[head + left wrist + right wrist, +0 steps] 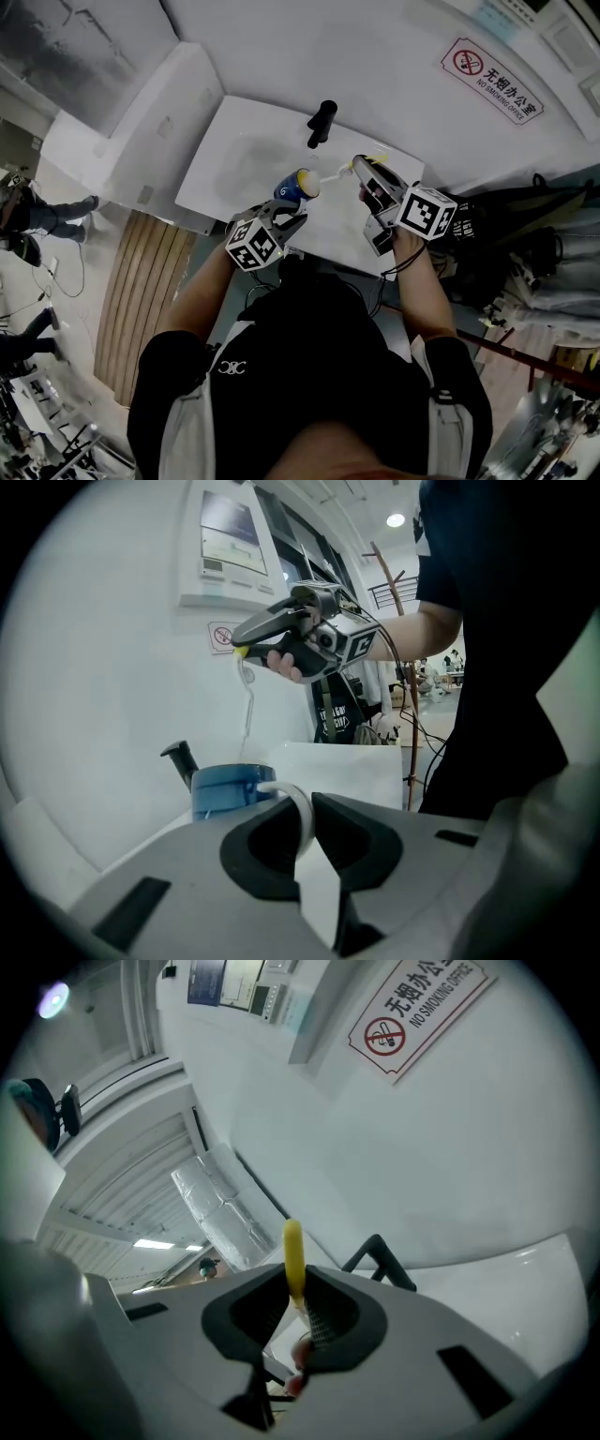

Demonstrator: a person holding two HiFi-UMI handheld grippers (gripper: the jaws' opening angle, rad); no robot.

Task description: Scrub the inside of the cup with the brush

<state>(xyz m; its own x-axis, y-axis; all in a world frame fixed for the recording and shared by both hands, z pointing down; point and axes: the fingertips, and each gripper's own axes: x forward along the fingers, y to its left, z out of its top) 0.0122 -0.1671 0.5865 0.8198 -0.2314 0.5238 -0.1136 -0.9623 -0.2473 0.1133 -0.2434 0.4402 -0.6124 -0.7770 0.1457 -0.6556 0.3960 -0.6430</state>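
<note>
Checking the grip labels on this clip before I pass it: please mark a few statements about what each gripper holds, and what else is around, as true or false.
1. The left gripper grips the blue cup by its white handle. True.
2. The right gripper is empty. False: its jaws are shut on the yellow handle of the brush.
3. A no-smoking sign shows in the head view. True.
4. The black fixture sits between the left gripper's jaws. False: it stands on the white table, apart from both grippers.
</note>
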